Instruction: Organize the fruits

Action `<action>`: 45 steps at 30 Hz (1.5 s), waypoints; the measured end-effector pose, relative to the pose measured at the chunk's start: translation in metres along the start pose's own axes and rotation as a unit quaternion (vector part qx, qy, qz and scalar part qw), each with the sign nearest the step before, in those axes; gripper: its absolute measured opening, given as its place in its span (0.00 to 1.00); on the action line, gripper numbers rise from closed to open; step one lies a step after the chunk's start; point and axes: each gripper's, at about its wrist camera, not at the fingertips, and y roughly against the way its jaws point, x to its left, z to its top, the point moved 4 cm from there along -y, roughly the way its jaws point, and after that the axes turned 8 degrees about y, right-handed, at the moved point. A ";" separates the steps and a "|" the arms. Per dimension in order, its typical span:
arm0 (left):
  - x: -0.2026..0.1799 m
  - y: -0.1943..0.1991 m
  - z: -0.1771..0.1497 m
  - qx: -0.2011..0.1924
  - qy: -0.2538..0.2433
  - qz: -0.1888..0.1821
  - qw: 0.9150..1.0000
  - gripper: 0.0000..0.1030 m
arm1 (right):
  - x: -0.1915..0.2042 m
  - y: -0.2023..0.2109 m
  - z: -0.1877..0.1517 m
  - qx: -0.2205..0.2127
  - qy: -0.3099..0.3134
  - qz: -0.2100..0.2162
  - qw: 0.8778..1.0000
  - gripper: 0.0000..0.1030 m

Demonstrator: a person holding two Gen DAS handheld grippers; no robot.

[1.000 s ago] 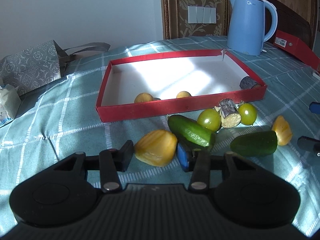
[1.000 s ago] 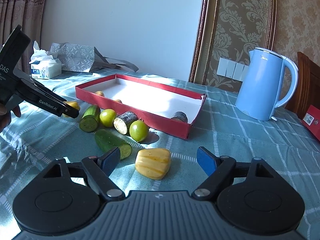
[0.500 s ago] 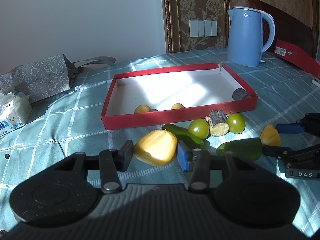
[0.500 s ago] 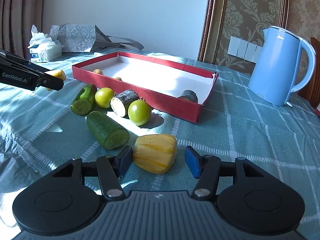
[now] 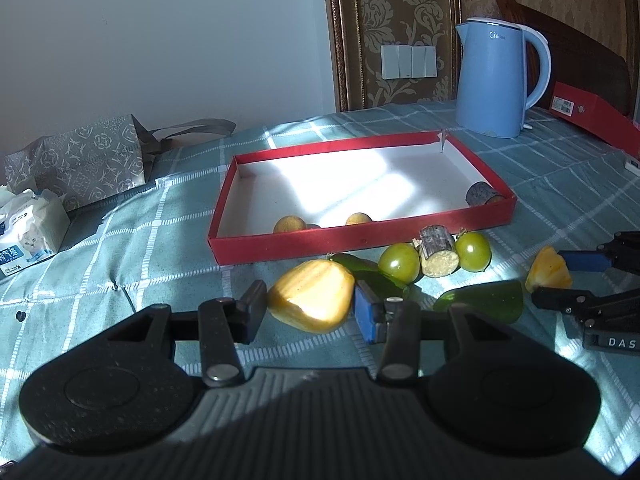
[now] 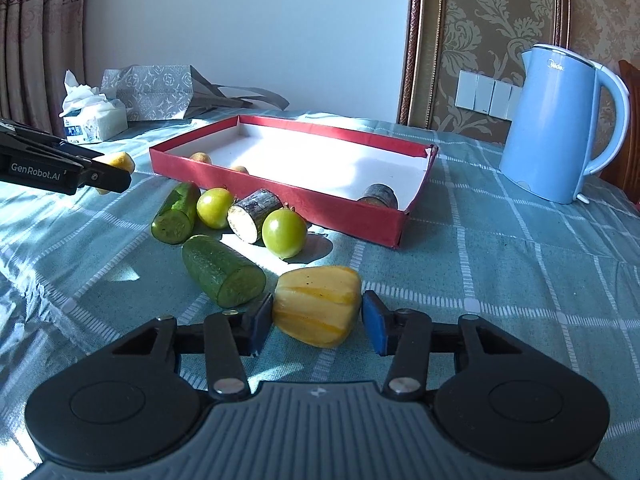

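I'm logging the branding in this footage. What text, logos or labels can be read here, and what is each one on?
"GenRobot.AI": on the side of the left gripper, as the right wrist view shows it.
"DAS": cut off at the picture's edge, on the right gripper in the left wrist view.
"Midea": faint, on the blue kettle.
Tissue pack: print too small to read.
White label on the red box lid: too blurred.

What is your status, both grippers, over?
Left gripper shut on yellow chunk. Right gripper flanking second chunk, grip unclear. Cucumbers, green tomatoes before red tray.
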 end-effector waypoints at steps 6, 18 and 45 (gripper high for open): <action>-0.002 0.004 0.003 -0.003 -0.002 -0.003 1.000 0.42 | -0.001 0.017 0.001 -0.015 0.001 -0.001 1.000 0.46; 0.002 -0.013 -0.021 0.026 0.006 0.004 1.000 0.42 | -0.007 -0.006 -0.006 0.017 0.005 -0.003 1.000 0.46; 0.022 0.009 -0.011 -0.067 0.069 0.110 0.989 1.00 | -0.183 -0.023 -0.042 0.065 -0.147 -0.158 0.974 1.00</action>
